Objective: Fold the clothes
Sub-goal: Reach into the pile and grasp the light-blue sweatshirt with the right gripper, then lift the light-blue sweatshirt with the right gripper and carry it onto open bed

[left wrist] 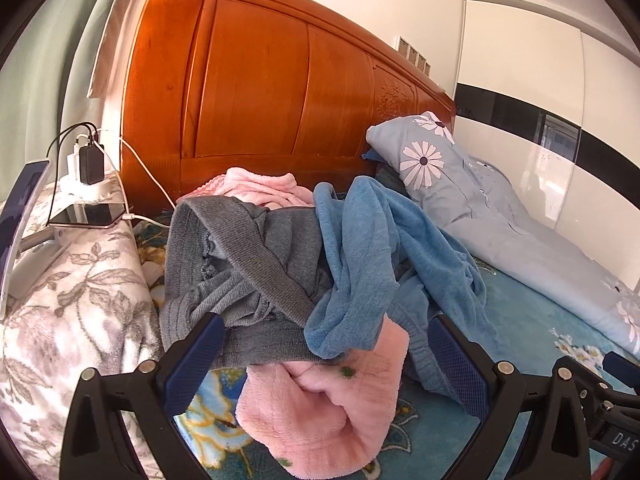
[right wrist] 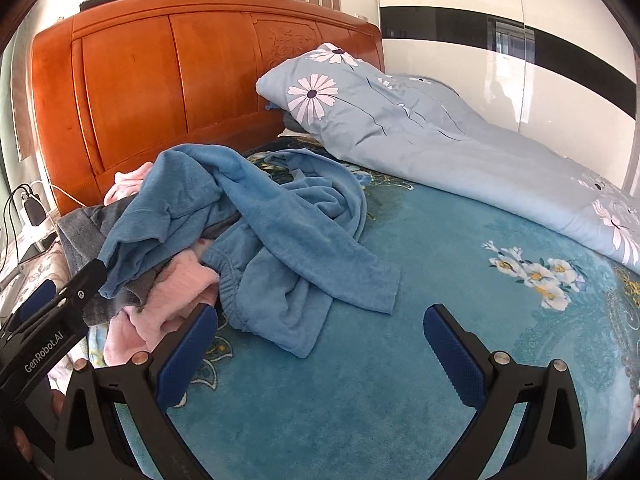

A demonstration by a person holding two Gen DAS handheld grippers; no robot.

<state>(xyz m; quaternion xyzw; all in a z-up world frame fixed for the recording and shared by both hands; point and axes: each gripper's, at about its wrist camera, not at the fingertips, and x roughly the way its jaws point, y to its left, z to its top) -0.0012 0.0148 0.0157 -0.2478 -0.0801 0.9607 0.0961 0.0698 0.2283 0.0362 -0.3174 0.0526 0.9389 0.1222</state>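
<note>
We see a heap of unfolded clothes on the bed (right wrist: 400,380), whose plush teal cover carries a flower pattern. A fuzzy blue garment (right wrist: 280,216) sprawls loosely across the top, one ribbed cuff bunched near the front. Under it lies a grey ribbed knit (left wrist: 248,264) with a broad flat band, and a soft pink fleece piece (left wrist: 320,408) spills forward in rounded folds. Our left gripper (left wrist: 326,354) spreads its textured blue fingers (left wrist: 192,360) wide on either side of the pink fleece, gripping nothing. Our right gripper (right wrist: 320,344) is likewise wide apart above bare cover, just beside the blue garment. A glossy carved wooden headboard (right wrist: 168,92) rises behind, and a smooth grey daisy-print quilt (right wrist: 440,148) lies rolled alongside.
</note>
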